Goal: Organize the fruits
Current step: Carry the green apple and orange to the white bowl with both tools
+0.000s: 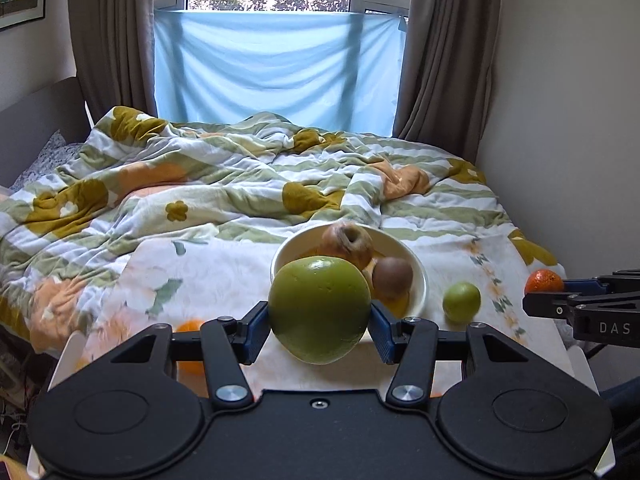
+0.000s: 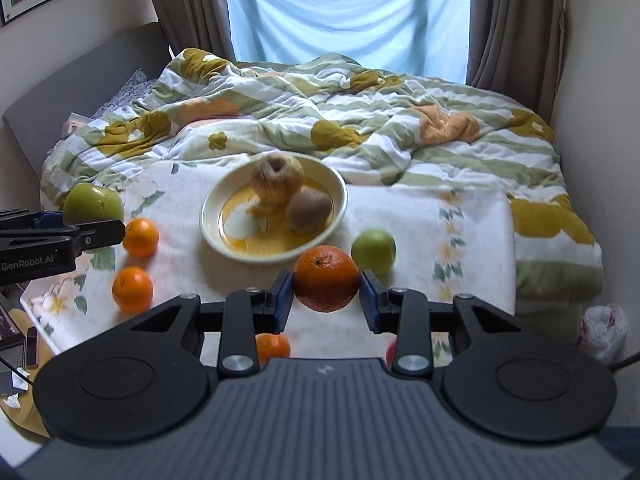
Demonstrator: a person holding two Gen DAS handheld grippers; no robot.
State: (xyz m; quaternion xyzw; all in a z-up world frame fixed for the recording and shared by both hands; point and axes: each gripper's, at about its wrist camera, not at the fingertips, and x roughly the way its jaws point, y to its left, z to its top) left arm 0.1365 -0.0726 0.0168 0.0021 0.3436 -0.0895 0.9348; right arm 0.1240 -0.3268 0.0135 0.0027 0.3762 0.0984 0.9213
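Observation:
My left gripper (image 1: 319, 326) is shut on a large green apple (image 1: 319, 309), held above the floral cloth just in front of the cream bowl (image 1: 420, 280). My right gripper (image 2: 326, 296) is shut on a dark orange (image 2: 327, 278), also lifted, near the bowl (image 2: 212, 224). A wrinkled brown apple (image 2: 276, 179) and a kiwi (image 2: 310, 210) lie in the bowl. A small green apple (image 2: 374, 251) sits right of the bowl. Loose oranges (image 2: 140, 237) (image 2: 132, 289) lie on the cloth to the left, and another orange (image 2: 273, 347) shows under my right gripper.
The fruit lies on a white floral cloth (image 2: 440, 216) spread over a small table at the foot of a bed with a rumpled striped duvet (image 2: 360, 120). A wall stands close on the right. A white plastic bag (image 2: 602, 330) lies on the floor at right.

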